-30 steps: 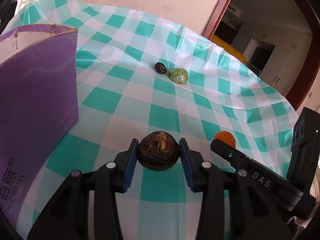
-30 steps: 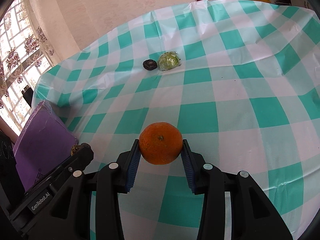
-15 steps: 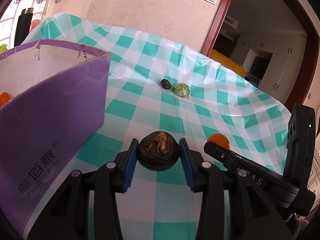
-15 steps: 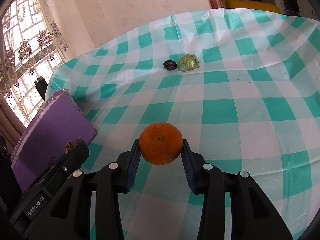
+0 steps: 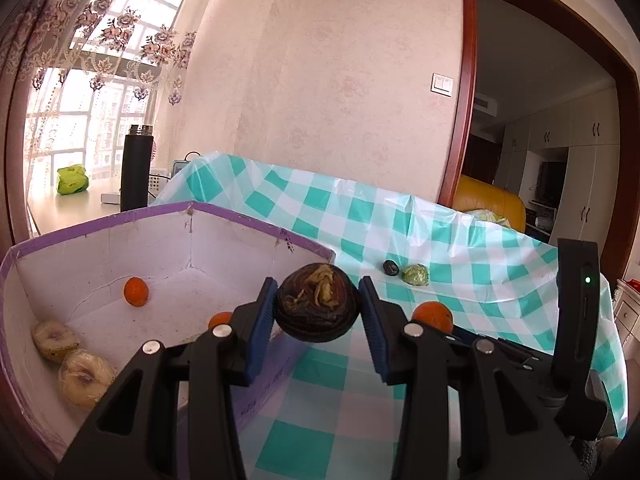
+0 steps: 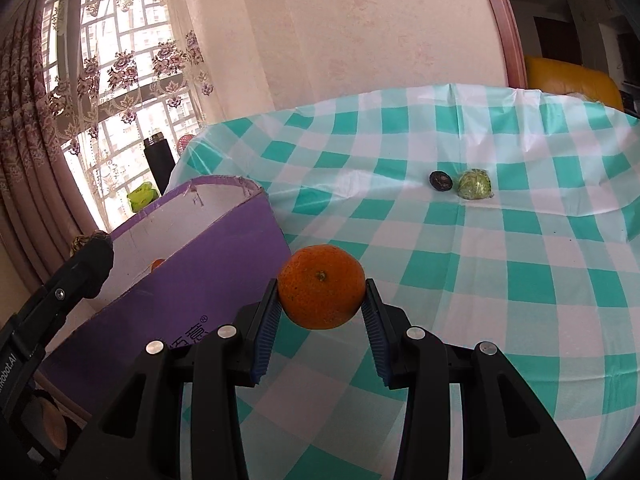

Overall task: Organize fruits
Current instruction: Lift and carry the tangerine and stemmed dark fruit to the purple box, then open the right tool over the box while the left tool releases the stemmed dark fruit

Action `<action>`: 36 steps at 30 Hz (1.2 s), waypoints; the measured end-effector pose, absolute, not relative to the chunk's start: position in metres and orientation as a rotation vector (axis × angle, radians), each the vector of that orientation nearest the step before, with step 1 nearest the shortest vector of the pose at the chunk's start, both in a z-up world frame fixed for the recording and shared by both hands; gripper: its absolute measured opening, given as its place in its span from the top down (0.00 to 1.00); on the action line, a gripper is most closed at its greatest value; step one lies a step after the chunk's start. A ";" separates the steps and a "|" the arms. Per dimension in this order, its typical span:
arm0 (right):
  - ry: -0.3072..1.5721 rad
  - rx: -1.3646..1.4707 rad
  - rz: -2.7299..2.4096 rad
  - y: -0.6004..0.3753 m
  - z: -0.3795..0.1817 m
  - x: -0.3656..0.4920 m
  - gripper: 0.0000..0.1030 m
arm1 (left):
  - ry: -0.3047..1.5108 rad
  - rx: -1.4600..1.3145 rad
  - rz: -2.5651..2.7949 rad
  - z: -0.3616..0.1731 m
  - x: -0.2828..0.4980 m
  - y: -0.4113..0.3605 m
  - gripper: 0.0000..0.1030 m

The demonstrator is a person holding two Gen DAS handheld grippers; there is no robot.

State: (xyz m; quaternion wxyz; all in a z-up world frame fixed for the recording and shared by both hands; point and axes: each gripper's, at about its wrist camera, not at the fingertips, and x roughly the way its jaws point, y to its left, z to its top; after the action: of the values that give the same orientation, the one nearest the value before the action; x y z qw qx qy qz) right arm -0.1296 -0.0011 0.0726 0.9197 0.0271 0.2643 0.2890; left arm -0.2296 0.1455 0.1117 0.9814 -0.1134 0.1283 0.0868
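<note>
the left gripper (image 5: 318, 312) pinches a dark brown, wrinkled fruit (image 5: 317, 307) between its blue pads, holding it up at the near wall of the purple box (image 5: 260, 392), whose white inside is open to the left wrist view; inside the box lie two small oranges (image 5: 135, 291), one by the far corner and one partly hidden behind the gripper, and two pale halved fruits (image 5: 68, 356) against the left wall, touching each other; the right gripper (image 6: 320, 300) clamps a round orange (image 6: 321, 286) between its pads, held above the checked teal-and-white tablecloth (image 6: 520, 280) just beside the box's outer purple wall; far back on the cloth a small dark fruit (image 6: 440, 180) sits just beside a green wrapped fruit (image 6: 474, 185), well apart from the box; in the right wrist view the left gripper's tip shows at the box's rim; a black flask (image 5: 136, 168) stands behind the box near the window; a green bag (image 5: 72, 179) rests on the sill.
</note>
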 end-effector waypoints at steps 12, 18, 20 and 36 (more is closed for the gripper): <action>0.459 -0.041 0.742 0.077 0.116 -0.148 0.61 | 0.199 -0.343 0.400 0.134 -0.275 0.217 0.59; 0.461 -0.143 0.810 0.129 0.125 -0.156 0.61 | 0.249 -0.416 0.504 0.126 -0.281 0.251 0.59; 0.486 -0.193 0.822 0.147 0.123 -0.156 0.61 | 0.280 -0.425 0.543 0.122 -0.281 0.260 0.59; 0.718 -0.773 0.674 0.229 0.063 -0.150 0.60 | 0.608 -0.304 0.688 0.096 -0.251 0.287 0.58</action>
State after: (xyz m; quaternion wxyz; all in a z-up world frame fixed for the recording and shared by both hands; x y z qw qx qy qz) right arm -0.1495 0.2289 0.0627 0.8103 -0.3618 0.3359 0.3156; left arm -0.2505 0.2874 0.0956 0.8853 -0.1461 0.2921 0.3309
